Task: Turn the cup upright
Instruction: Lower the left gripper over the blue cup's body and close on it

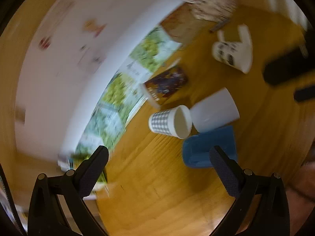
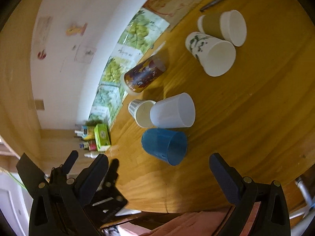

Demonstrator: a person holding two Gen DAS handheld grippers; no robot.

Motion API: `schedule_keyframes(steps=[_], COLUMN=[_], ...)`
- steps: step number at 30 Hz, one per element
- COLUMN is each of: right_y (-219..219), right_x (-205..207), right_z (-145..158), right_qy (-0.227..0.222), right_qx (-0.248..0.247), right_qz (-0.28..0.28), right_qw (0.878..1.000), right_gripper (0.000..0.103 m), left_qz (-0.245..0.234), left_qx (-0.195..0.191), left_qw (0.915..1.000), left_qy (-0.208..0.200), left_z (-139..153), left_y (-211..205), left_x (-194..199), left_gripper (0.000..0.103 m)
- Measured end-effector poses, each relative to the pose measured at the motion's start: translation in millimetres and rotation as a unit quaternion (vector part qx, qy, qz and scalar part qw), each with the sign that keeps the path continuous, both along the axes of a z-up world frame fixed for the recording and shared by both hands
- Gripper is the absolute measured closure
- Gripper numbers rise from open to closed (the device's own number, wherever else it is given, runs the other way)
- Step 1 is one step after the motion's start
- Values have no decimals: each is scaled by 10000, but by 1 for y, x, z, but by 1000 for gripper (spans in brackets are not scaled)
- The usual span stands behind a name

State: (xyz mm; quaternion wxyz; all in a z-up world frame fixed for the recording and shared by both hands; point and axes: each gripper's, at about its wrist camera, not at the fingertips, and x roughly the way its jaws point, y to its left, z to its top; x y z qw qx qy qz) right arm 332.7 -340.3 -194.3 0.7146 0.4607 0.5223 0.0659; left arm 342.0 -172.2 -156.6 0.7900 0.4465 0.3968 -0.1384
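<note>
Several cups stand on a wooden table (image 2: pixel 246 118). Both views are rolled sideways. A blue plastic cup (image 2: pixel 164 146) is nearest, in the left wrist view (image 1: pixel 198 147) too. Behind it are a translucent white cup (image 2: pixel 173 111) (image 1: pixel 215 110) and a grey checked paper cup (image 2: pixel 140 113) (image 1: pixel 169 121). A dark brown printed cup (image 2: pixel 143 74) (image 1: pixel 166 83) is further back. My right gripper (image 2: pixel 158 167) is open, just short of the blue cup. My left gripper (image 1: pixel 158 161) is open, just short of the blue cup. The other gripper's black body (image 2: pixel 92 188) shows low at the left.
A leaf-print paper cup (image 2: pixel 211 55) (image 1: pixel 233 52), a brown-sleeved cup (image 2: pixel 211 26) and a white cup (image 2: pixel 233 27) stand further back. Picture cards (image 2: pixel 126 59) lean on the white wall. A green box (image 2: pixel 102 137) and small bottles sit by the table's end. A pen (image 2: pixel 215 1) lies far back.
</note>
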Motion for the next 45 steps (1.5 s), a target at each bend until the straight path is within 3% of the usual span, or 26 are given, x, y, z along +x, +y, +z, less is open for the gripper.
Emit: schedule_keyframes(steps=[6, 10, 19, 26, 34, 45], right_y=[-9, -8, 4, 5, 8, 6], right_x=[-9, -15, -27, -43, -53, -57], right_z=[-11, -18, -29, -34, -42, -50], right_qy=[147, 232, 375, 426, 460, 550], right_qx=[335, 504, 547, 556, 732, 701], right_qz=[-603, -900, -1400, -1774, -2028, -2246], right_qw=[9975, 9944, 9879, 9816, 9754, 9704], right_gripper=[0, 0, 0, 0, 0, 0], left_qz=[-813, -1379, -2521, -3099, -3450, -3408], left_qx=[336, 469, 1176, 1412, 1646, 1766], left_qw=[9955, 9883, 9592, 9375, 9164, 9045], left_qy=[345, 456, 512, 715, 1187, 1859], left_z=[-21, -32, -75, -94, -114, -127], left_y=[-5, -7, -8, -13, -21, -24], left_x=[0, -3, -16, -23, -24, -14], left_gripper=[1, 1, 1, 1, 1, 1])
